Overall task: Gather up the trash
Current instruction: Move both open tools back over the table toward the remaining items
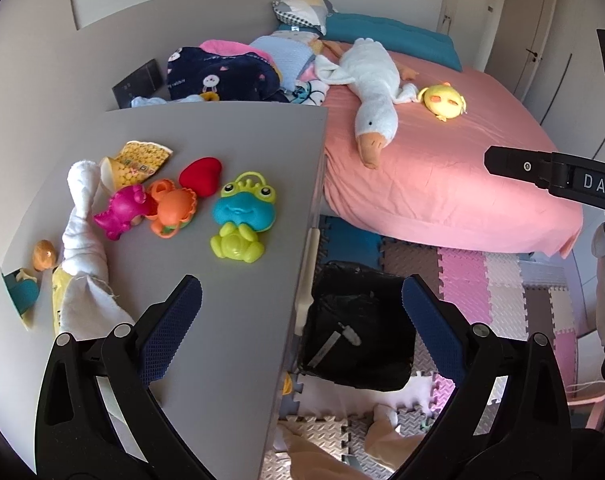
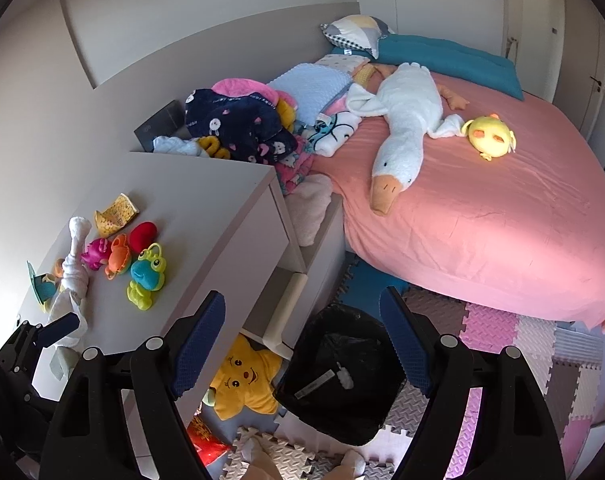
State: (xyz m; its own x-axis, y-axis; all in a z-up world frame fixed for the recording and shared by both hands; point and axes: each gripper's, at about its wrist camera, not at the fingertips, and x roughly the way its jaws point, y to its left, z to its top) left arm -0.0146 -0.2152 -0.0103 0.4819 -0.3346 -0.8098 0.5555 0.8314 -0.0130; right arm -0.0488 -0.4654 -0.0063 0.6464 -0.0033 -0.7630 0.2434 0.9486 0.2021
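Observation:
A black-lined trash bin (image 1: 358, 320) (image 2: 342, 372) stands on the floor beside the grey desk (image 1: 238, 288) (image 2: 206, 216), with a thin wrapper-like strip (image 2: 322, 384) inside. A torn yellow snack wrapper (image 1: 140, 162) (image 2: 116, 214) lies on the desk behind the toys. A white cloth (image 1: 82, 240) (image 2: 72, 280) lies along the desk's left side. My left gripper (image 1: 302, 336) is open and empty, over the desk's right edge and the bin. My right gripper (image 2: 302, 344) is open and empty above the bin. One finger of it shows in the left wrist view (image 1: 518, 166).
Plastic toys sit on the desk: a blue-green frog (image 1: 242, 216), an orange crab (image 1: 170, 208), a magenta dinosaur (image 1: 122, 210), a red heart (image 1: 200, 176). A pink bed (image 2: 482, 216) carries a plush goose (image 2: 402, 132) and yellow chick (image 2: 490, 136). A yellow star plush (image 2: 244, 380) lies under the desk.

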